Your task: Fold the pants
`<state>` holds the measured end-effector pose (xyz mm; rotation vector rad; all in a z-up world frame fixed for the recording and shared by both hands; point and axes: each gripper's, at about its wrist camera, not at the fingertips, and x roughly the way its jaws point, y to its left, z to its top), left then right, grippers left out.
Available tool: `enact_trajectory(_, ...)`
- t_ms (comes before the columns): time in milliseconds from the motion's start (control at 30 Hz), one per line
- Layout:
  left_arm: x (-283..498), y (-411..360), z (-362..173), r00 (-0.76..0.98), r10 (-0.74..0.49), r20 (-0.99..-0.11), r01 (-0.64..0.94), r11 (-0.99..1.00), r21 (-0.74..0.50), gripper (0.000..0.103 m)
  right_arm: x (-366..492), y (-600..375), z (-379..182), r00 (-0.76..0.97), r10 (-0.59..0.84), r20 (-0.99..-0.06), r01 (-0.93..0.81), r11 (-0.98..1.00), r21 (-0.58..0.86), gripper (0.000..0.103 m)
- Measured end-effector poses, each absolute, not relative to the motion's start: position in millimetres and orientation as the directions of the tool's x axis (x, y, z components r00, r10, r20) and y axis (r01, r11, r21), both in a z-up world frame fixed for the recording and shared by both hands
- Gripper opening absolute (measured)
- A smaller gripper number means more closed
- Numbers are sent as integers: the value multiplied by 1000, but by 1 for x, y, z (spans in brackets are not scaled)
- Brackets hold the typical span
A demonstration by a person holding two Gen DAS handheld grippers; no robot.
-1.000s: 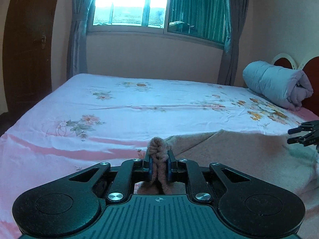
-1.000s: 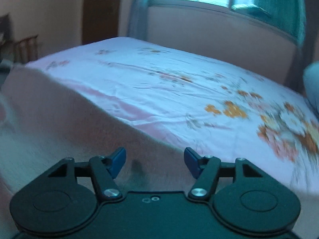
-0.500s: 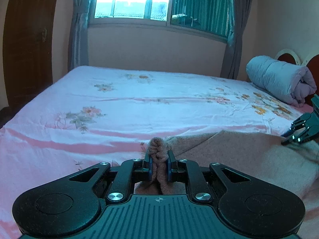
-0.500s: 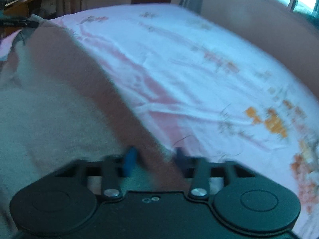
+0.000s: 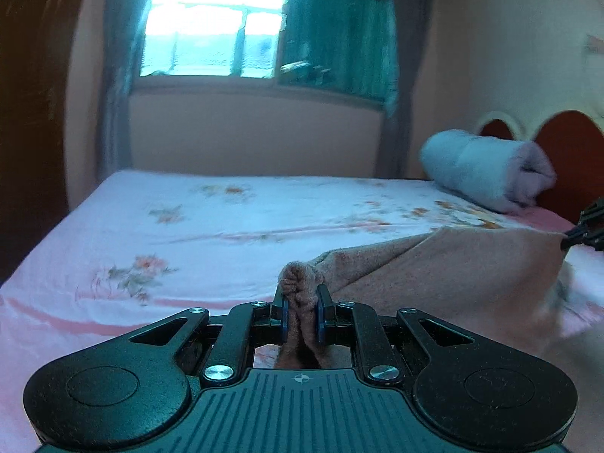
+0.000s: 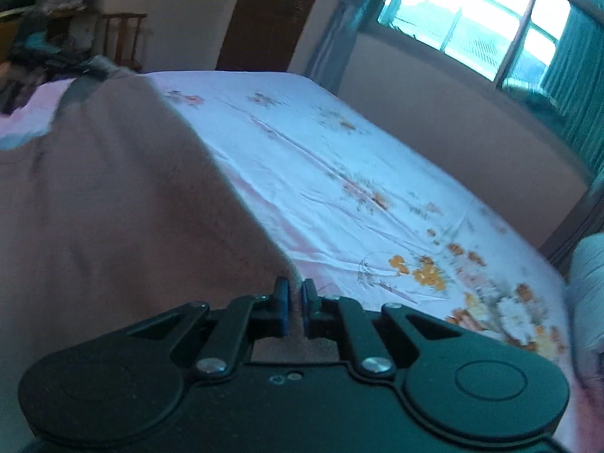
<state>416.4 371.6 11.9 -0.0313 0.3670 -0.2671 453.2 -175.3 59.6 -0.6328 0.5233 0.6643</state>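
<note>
The pants (image 5: 445,275) are brownish-pink fleece, stretched between my two grippers above the floral bed sheet (image 5: 211,226). My left gripper (image 5: 301,304) is shut on a bunched corner of the pants. In the right wrist view the pants (image 6: 113,196) spread to the left, and my right gripper (image 6: 294,296) is shut on their edge. The right gripper also shows at the far right of the left wrist view (image 5: 583,232), holding the raised corner of the cloth.
A rolled pale-blue quilt (image 5: 487,170) lies by the red headboard (image 5: 566,151). A window (image 5: 215,26) with curtains is behind the bed. A brown door (image 6: 271,15) and a wooden chair (image 6: 124,37) with clutter stand beyond the bed's far side.
My right gripper closed on the pants' edge; it was open one second ago. Both grippers have lifted, and the cloth is now raised and pulled taut between them.
</note>
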Motion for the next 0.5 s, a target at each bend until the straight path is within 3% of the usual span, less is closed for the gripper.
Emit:
enact_trajectory(200,352,370,12,874,-337,-350,347,937,-36,14,348,-174,64,701,363,-614,-679,603,-419,0)
enact_trajectory(367,295,366,-15,853,-344,-392,354,934,-48,16,271,-159,2,722,292,-628,-671,519,-530,0)
enact_trajectory(433,274,360,-32,857,-295,-422,309,950,-37,30,252,-155,-33,743,247,-622,-649,491,-581,5)
enact_trajectory(500,252,359,-45,867,-242,-436,242,969,-56,57,242,-152,-58,749,213,-627,-632,514,-580,18)
